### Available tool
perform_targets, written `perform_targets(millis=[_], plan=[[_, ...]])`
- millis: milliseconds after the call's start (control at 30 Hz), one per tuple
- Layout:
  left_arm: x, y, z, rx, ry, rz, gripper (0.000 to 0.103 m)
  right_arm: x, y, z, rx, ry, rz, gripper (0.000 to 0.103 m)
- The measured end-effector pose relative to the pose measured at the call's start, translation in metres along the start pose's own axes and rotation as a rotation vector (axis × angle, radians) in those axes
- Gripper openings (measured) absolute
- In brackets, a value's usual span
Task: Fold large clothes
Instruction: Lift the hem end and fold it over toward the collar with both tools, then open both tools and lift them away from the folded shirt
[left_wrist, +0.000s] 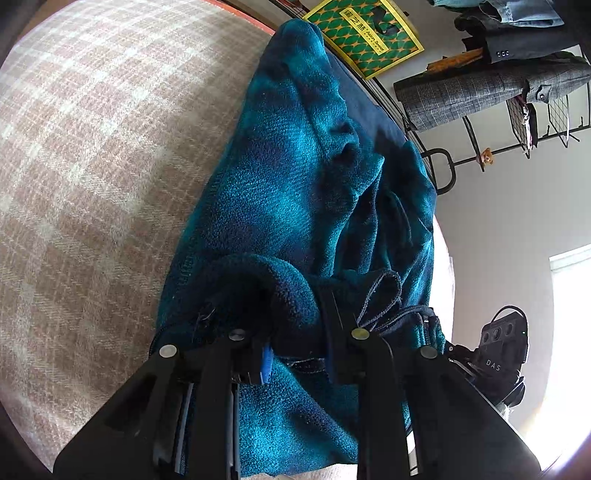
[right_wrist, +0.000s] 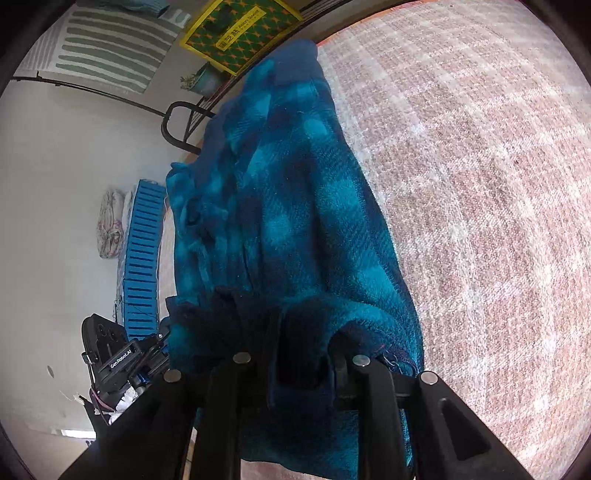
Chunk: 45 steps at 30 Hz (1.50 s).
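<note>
— Teal-and-navy checked fleece garment (left_wrist: 295, 177) is sitting right at both sets of tongs, isn't it? Which hand is nearer?

— Neither, really. The left gripper (left_wrist: 295, 332) is pinching the dark navy hem at one corner of the near edge, and the right gripper (right_wrist: 301, 363) is pinching the matching hem at the other corner. Both sets of jaws are standing narrow with folded fleece bunched between them, so each is gripping cloth rather than spreading free.

— And which way is the garment running from them?

— Straight ahead and away. Its long axis is lying along the line both tongs are pointing, from the held hem out toward the far end. That far end is reaching the rim of the pink-and-cream plaid woven bed cover (left_wrist: 92, 166), close to the yellow-and-green patterned bag (left_wrist: 364, 35) beyond it.

— So where is it resting?

— Most of it is lying on the plaid cover, bunched and wrinkled down the middle, while the near edge is being lifted off the surface. In my judgement, the coming move is depending on carrying that hem forward along the long axis, both hands travelling together.
</note>
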<state>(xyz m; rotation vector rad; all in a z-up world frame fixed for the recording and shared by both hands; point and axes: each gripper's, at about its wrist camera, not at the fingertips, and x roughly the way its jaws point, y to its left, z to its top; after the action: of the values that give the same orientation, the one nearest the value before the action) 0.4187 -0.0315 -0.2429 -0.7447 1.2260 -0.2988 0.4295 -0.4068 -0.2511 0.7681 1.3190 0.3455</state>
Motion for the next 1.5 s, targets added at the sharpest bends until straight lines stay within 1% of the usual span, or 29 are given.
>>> perform_targets(millis=[33, 133, 167, 200, 233, 267, 300, 367, 433, 467, 533, 567, 600, 633, 700, 767, 800, 900, 933, 1000, 1067, 1100, 1133, 1167, 1200, 1267, 1333, 1400, 1500], plan=[[0.000, 0.001, 0.002, -0.008, 0.010, -0.011, 0.023, 0.000, -0.004, 0.001, 0.022, 0.009, 0.023, 0.022], [-0.005, 0.006, 0.004, -0.055, 0.034, -0.069, 0.033, -0.004, -0.012, 0.004, 0.097, 0.021, 0.093, 0.032], [-0.006, 0.008, 0.006, -0.074, 0.043, -0.095, 0.040, -0.008, -0.011, 0.004, 0.102, 0.017, 0.106, 0.042], [-0.010, 0.010, 0.006, -0.091, 0.052, -0.120, 0.048, -0.012, -0.010, 0.004, 0.099, 0.007, 0.116, 0.061], [-0.013, 0.011, 0.009, -0.111, 0.054, -0.146, 0.052, -0.017, -0.007, 0.003, 0.091, -0.004, 0.131, 0.067], [-0.018, 0.013, 0.010, -0.131, 0.046, -0.168, 0.059, -0.023, -0.005, 0.003, 0.082, -0.013, 0.142, 0.070], [-0.024, 0.014, 0.012, -0.144, 0.031, -0.186, 0.061, -0.029, -0.002, 0.003, 0.072, -0.019, 0.144, 0.070], [-0.036, 0.016, 0.017, -0.162, 0.005, -0.214, 0.063, -0.043, 0.001, 0.001, 0.047, -0.041, 0.151, 0.070], [-0.048, 0.018, 0.020, -0.170, -0.020, -0.239, 0.063, -0.059, 0.008, -0.003, 0.006, -0.068, 0.152, 0.067], [-0.054, 0.017, 0.020, -0.160, -0.033, -0.237, 0.063, -0.067, 0.013, -0.006, -0.028, -0.080, 0.142, 0.063], [-0.064, 0.012, 0.015, -0.101, -0.046, -0.202, 0.063, -0.073, 0.030, -0.018, -0.130, -0.076, 0.109, 0.053], [-0.067, 0.007, 0.010, -0.058, -0.048, -0.186, 0.063, -0.073, 0.040, -0.027, -0.192, -0.070, 0.093, 0.044], [-0.070, -0.002, 0.005, -0.002, -0.044, -0.167, 0.063, -0.070, 0.051, -0.036, -0.258, -0.061, 0.074, 0.037], [-0.071, -0.010, -0.003, 0.055, -0.038, -0.141, 0.063, -0.065, 0.062, -0.045, -0.325, -0.052, 0.051, 0.036], [-0.070, -0.023, -0.022, 0.176, -0.033, -0.080, 0.063, -0.049, 0.087, -0.062, -0.471, -0.039, -0.019, 0.031], [-0.065, -0.039, -0.037, 0.295, -0.049, 0.006, 0.063, -0.032, 0.108, -0.074, -0.598, -0.047, -0.101, 0.031], [-0.061, -0.042, -0.042, 0.329, -0.062, 0.041, 0.063, -0.023, 0.116, -0.076, -0.636, -0.057, -0.132, 0.031], [-0.042, -0.042, -0.040, 0.339, -0.071, 0.105, 0.063, 0.002, 0.136, -0.074, -0.762, -0.107, -0.260, 0.031], [-0.036, -0.041, -0.038, 0.343, -0.084, 0.150, 0.063, 0.010, 0.139, -0.071, -0.787, -0.110, -0.290, 0.031], [-0.024, -0.035, -0.033, 0.341, -0.117, 0.230, 0.063, 0.032, 0.141, -0.062, -0.815, -0.098, -0.362, 0.029], [-0.008, -0.030, -0.032, 0.363, -0.110, 0.288, 0.063, 0.056, 0.132, -0.053, -0.808, -0.055, -0.451, 0.028], [-0.001, -0.029, -0.033, 0.383, -0.112, 0.317, 0.063, 0.066, 0.125, -0.051, -0.799, -0.026, -0.469, 0.028], [0.006, -0.031, -0.036, 0.421, -0.123, 0.347, 0.063, 0.073, 0.119, -0.050, -0.795, -0.019, -0.473, 0.028], [0.011, -0.034, -0.040, 0.467, -0.134, 0.380, 0.063, 0.074, 0.119, -0.053, -0.815, -0.046, -0.473, 0.028], [0.017, -0.039, -0.045, 0.512, -0.144, 0.419, 0.063, 0.076, 0.121, -0.057, -0.842, -0.049, -0.495, 0.028], [0.019, -0.043, -0.050, 0.545, -0.151, 0.452, 0.063, 0.074, 0.126, -0.060, -0.863, -0.042, -0.519, 0.028], [0.014, -0.042, -0.048, 0.530, -0.139, 0.428, 0.063, 0.062, 0.128, -0.057, -0.833, -0.040, -0.481, 0.028], [0.002, -0.042, -0.046, 0.508, -0.135, 0.381, 0.063, 0.041, 0.128, -0.056, -0.781, -0.068, -0.423, 0.029], [-0.027, -0.049, -0.051, 0.499, -0.183, 0.346, 0.063, 0.010, 0.131, -0.065, -0.738, -0.128, -0.363, 0.032]])
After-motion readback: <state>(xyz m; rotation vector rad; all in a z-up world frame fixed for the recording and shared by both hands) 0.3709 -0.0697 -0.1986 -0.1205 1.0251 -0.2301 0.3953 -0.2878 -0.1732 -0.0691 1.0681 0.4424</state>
